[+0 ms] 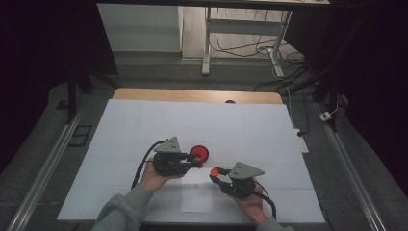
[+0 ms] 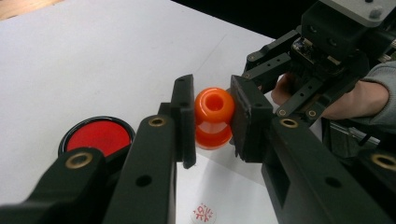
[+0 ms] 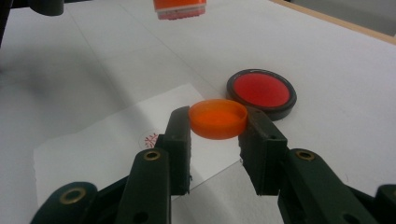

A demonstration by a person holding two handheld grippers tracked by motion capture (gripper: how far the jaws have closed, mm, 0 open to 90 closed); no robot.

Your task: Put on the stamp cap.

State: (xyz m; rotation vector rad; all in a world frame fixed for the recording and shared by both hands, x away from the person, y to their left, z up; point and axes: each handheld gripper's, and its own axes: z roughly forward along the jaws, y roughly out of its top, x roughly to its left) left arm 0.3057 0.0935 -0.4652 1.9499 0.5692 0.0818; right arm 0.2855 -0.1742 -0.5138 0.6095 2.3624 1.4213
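Left gripper [image 2: 212,119] clamps stamp [image 2: 214,116]; right gripper [image 3: 217,130] clamps cap [image 3: 217,118].

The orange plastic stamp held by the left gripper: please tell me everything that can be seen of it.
The orange plastic stamp is glossy, with a rounded knob hollowed on top, a narrow waist and a wider base. It stands upright above the white table, clamped at the knob between the black jaws of the left gripper. Its flat underside looks reddish.

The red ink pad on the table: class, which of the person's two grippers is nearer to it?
Left. The left gripper, holding the orange stamp, sits right beside the red ink pad. The right gripper, holding the orange cap, is farther away, nearer the person.
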